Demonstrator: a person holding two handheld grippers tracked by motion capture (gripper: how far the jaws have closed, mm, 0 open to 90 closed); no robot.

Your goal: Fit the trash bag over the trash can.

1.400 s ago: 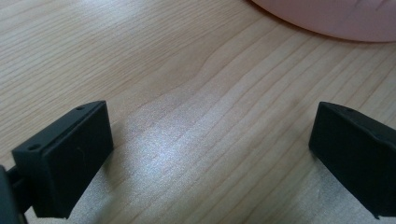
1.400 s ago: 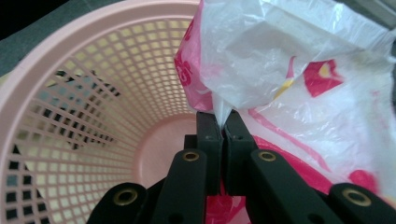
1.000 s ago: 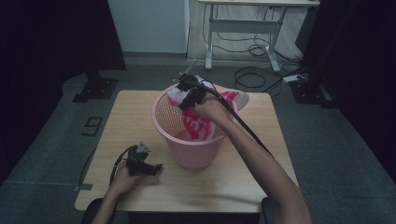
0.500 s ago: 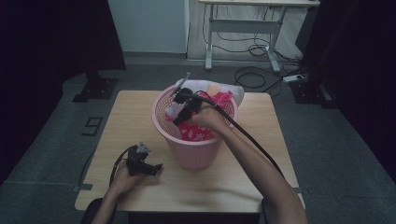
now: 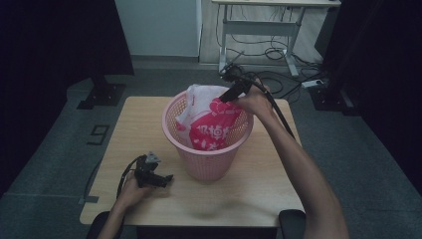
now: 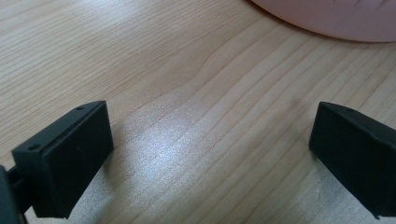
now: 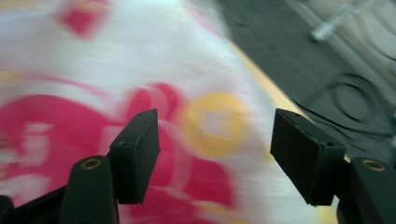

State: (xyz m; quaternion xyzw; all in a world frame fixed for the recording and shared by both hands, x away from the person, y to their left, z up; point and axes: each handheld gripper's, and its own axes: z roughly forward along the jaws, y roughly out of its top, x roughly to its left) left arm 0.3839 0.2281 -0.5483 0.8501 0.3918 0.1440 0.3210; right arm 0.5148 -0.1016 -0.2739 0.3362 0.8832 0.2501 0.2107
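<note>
While the pink basket (image 5: 209,149) stands near the middle of the wooden table (image 5: 144,124), a white and pink plastic bag (image 5: 211,122) sits inside it, its top bulging above the rim; right gripper (image 5: 230,84) hangs over the basket's far rim, beside the bag's upper edge; jaws have just been opening, now parted with nothing pinched between them, the printed bag (image 7: 201,116) blurred behind them in the right gripper view; right hand (image 5: 254,99) sits just past the far rim; left gripper (image 5: 166,178) lies low on the table near the basket's front left, held by the left hand (image 5: 132,191); jaws spread wide over bare wood, released; basket's base (image 6: 336,18) curves just beyond them.
</note>
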